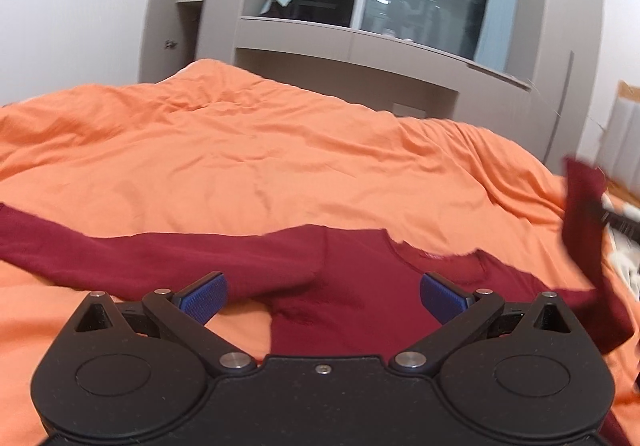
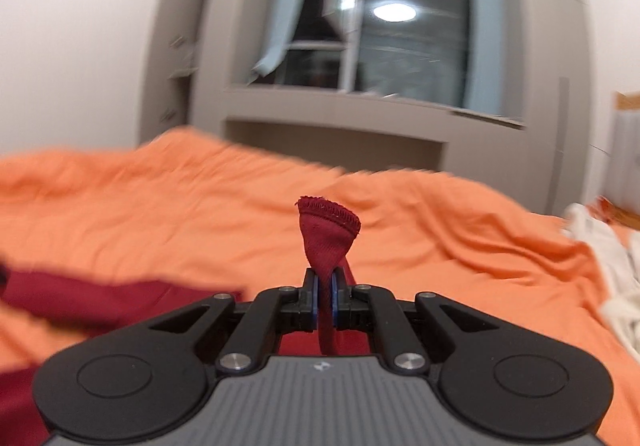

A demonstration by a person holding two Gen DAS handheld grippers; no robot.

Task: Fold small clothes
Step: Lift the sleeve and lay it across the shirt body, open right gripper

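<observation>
A dark red long-sleeved shirt (image 1: 352, 286) lies spread on the orange bedcover (image 1: 256, 166), neck toward the window, one sleeve stretched to the left. My left gripper (image 1: 324, 296) is open and empty, low over the shirt's chest, its blue pads (image 1: 204, 298) wide apart. My right gripper (image 2: 325, 302) is shut on the cuff of the shirt's other sleeve (image 2: 328, 230), held up off the bed. That raised sleeve shows at the right edge of the left wrist view (image 1: 584, 230). The shirt's body lies low left in the right wrist view (image 2: 100, 298).
White clothes (image 2: 612, 266) lie on the right part of the bed. A grey built-in cabinet with a window (image 1: 400, 6) stands behind the bed. A white wall is on the left. The orange bedcover (image 2: 200, 206) stretches wide beyond the shirt.
</observation>
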